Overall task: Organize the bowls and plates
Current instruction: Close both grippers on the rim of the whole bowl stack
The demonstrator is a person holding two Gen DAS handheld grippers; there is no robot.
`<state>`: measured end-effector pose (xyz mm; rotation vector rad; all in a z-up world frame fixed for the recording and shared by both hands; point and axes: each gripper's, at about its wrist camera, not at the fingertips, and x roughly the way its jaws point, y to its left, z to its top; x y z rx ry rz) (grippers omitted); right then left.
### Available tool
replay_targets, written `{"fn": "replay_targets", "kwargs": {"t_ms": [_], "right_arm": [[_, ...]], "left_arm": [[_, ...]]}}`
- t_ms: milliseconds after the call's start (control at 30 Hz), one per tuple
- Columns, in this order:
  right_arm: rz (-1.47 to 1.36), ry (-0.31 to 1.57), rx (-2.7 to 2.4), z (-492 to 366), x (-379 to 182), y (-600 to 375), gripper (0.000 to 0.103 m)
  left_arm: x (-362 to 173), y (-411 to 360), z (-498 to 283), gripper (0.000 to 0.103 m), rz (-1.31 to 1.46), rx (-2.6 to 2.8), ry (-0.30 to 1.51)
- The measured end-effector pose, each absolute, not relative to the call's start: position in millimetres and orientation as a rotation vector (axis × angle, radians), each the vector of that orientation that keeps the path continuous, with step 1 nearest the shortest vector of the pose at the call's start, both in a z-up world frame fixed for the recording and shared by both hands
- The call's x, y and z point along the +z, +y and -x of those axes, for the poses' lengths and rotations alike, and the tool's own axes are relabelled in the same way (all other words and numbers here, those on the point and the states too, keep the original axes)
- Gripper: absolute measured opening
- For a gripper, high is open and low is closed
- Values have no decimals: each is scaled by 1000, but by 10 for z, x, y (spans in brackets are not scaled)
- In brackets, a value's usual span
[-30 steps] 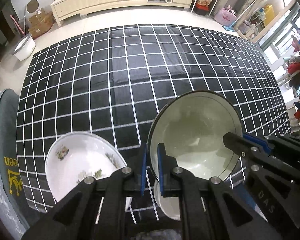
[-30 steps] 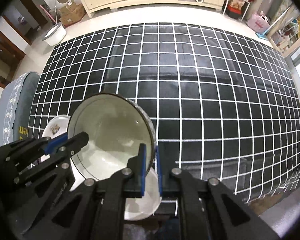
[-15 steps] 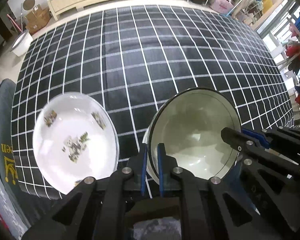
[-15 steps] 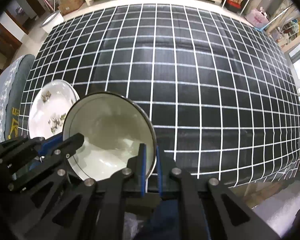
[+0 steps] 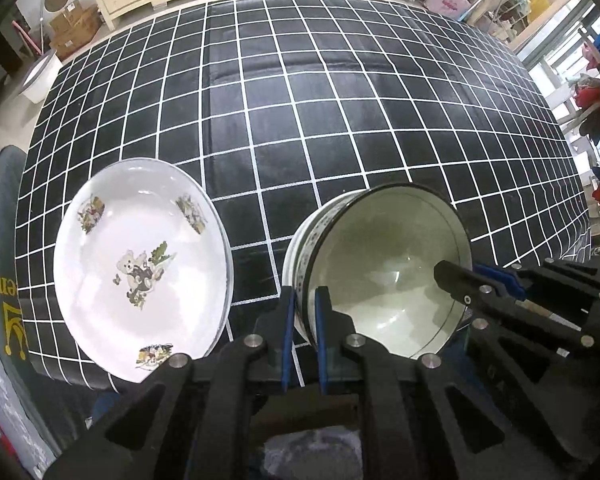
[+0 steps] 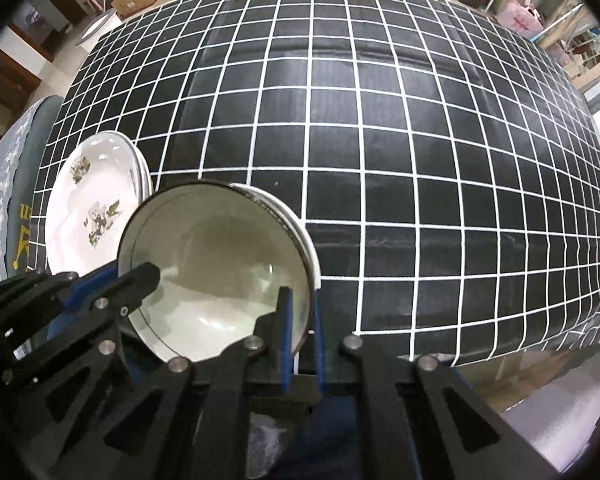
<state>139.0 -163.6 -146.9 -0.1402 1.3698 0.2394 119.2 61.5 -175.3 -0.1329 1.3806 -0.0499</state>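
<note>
Lowered bowl (image 5: 384,276) sits clamped between both grippers' pads.

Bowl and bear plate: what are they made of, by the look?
Bowl: probably glazed ceramic or enamelled metal; glossy off-white inside, thin dark rim line, soft highlights. Bear plate: glossy white, likely glazed ceramic or melamine; printed decals, bright window glare. The look alone does not settle which.

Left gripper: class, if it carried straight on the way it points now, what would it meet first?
The left gripper, clamped on the bowl's rim, points steeply down; it would probably first meet the white bowl underneath, or the tablecloth. Depth is unclear.
</note>
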Motion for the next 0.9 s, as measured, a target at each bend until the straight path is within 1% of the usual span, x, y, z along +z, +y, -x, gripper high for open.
{"fn": "replay_targets", "kwargs": {"t_ms": [400, 600, 633, 700, 733, 767, 800, 833, 867, 900], "right_arm": [[105, 1372, 250, -1440, -1494, -1604, 13], [112, 1308, 255, -1388, -1342, -1599, 13], [117, 1292, 258, -1380, -1301, -1599, 13], [120, 1269, 268, -1373, -1230, -1605, 13], [115, 1262, 275, -1369, -1193, -1619, 17], [108, 1258, 283, -1365, -1171, -1636, 26], [103, 1255, 289, -1362, -1162, -1648, 32], [99, 1247, 292, -1353, -1148, -1668, 43], [92, 1234, 291, -1340, -1133, -1698, 51], [81, 1221, 291, -1329, -1122, -1729, 53]], "left_arm": [[-1755, 579, -1221, 8, 151, -59, 1373], [-1691, 562, -1230, 8, 173, -74, 1351], [-1666, 570, -1222, 9, 183, -83, 1341], [-1620, 586, -1203, 16, 205, -103, 1325], [-1600, 593, -1195, 18, 217, -110, 1318], [-1566, 611, -1177, 22, 229, -121, 1308], [-1533, 624, -1157, 24, 235, -132, 1298], [-1515, 631, -1147, 26, 237, -140, 1292], [-1489, 639, -1128, 29, 237, -154, 1284], [-1486, 648, -1116, 33, 236, -163, 1278]]}}
